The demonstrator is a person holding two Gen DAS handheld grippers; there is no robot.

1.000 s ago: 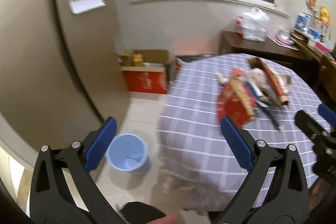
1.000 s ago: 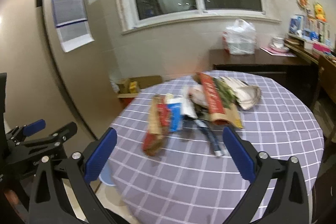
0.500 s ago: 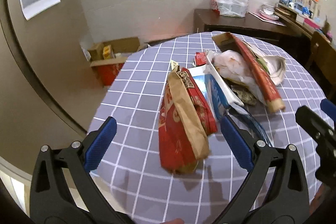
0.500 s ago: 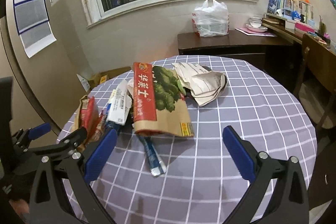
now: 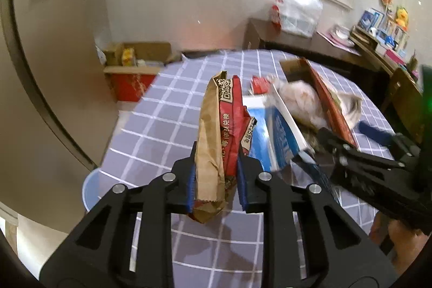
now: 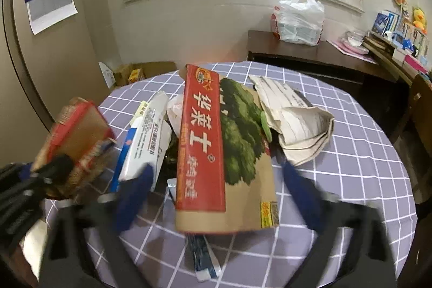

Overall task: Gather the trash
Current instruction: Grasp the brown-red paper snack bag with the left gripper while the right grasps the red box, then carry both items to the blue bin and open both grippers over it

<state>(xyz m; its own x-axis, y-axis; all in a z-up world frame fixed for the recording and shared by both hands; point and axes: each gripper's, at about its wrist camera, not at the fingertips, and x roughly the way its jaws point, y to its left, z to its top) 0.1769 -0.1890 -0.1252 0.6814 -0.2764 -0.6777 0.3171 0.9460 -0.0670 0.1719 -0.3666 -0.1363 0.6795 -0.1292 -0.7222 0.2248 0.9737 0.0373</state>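
Left wrist view: our left tool (image 5: pixel 216 174) has just been closing and now pinches the red-brown bag (image 5: pixel 218 131) above the desk (image 5: pixel 151 126). Right tool (image 6: pixel 216 188), also closing, straddles the carton (image 6: pixel 226 153) ungripped; the bin (image 5: pixel 90 190) comes next.

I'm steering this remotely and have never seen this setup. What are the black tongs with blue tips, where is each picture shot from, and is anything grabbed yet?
They are two hand-held grippers, each carrying a fisheye camera looking along its fingers. In the left camera's picture the left gripper has just been closing and its blue pads press on the red and brown paper bag. In the right camera's picture the right gripper, blurred, has been closing around the flat green and red vegetable carton; contact is unclear. Crumpled paper and other wrappers lie on the checked tablecloth. A blue bin stands below the table.
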